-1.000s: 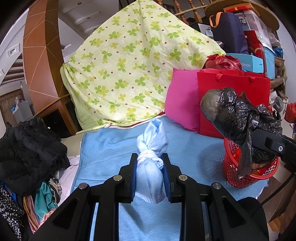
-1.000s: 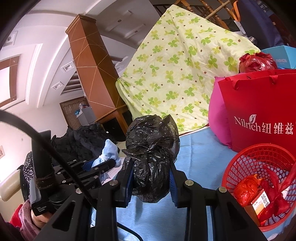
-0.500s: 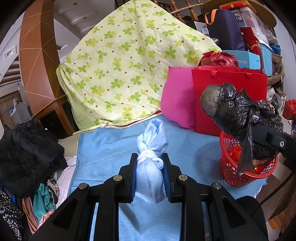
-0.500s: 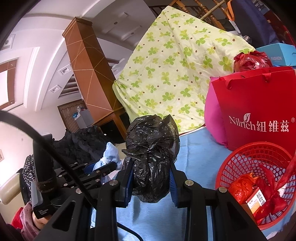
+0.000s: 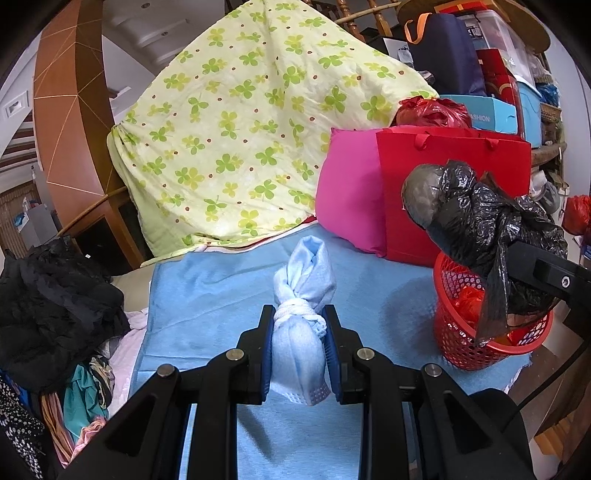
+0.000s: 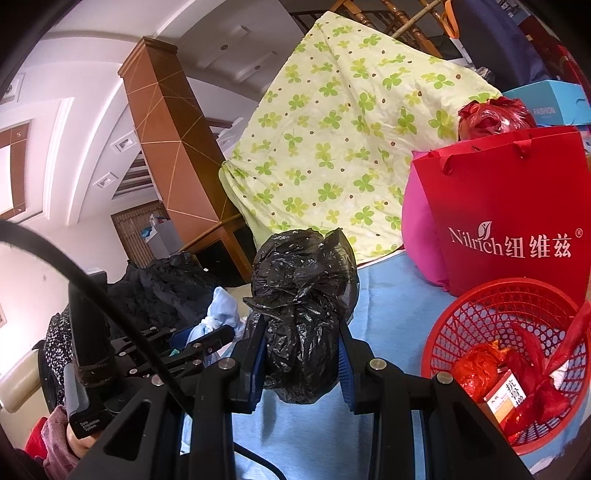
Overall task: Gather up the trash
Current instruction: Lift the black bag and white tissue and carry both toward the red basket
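Slippage worries me: my right gripper [image 6: 301,363] pinches the black bag [image 6: 303,314] beside the red basket [image 6: 480,321], my left gripper [image 5: 298,350] clamps the blue bundle [image 5: 301,325], both soft.

- A brown wooden pillar [image 6: 173,147] with thin pale lines rises to a white stepped ceiling [image 6: 92,110] with recessed lights.
- A clover-print quilt [image 5: 251,140] drapes over a wooden railing [image 5: 354,14].
- A pale blue cloth [image 5: 214,295] covers the table.
- Dark clothes [image 5: 48,314] pile at left; boxes [image 5: 491,114] stack at right.
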`<state>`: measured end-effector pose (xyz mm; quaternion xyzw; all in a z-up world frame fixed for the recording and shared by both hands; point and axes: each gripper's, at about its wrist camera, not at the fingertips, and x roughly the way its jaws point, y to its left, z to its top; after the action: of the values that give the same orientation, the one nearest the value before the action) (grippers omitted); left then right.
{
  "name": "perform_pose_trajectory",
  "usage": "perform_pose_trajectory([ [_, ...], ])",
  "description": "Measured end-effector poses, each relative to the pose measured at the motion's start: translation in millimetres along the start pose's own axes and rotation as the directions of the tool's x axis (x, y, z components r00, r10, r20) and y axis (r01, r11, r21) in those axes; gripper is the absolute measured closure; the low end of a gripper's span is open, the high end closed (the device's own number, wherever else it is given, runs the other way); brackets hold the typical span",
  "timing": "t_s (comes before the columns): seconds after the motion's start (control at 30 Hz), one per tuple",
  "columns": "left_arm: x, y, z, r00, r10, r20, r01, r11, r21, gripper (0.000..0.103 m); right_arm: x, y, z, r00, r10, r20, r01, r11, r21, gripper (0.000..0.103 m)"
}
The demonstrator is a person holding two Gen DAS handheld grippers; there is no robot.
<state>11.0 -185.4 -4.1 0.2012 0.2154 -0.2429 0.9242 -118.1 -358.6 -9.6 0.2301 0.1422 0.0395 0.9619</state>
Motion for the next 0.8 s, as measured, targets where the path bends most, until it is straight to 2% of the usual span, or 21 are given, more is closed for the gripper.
perform_pose_trajectory([
  [0.8, 7.7, -16.0, 1.9, 1.0, -0.017, -0.014, 0.017, 0.999, 0.032, 0.076, -9.0, -15.9, -2.6, 1.0, -0.014, 0.013, 0.014, 0.999, 0.043, 0.068],
])
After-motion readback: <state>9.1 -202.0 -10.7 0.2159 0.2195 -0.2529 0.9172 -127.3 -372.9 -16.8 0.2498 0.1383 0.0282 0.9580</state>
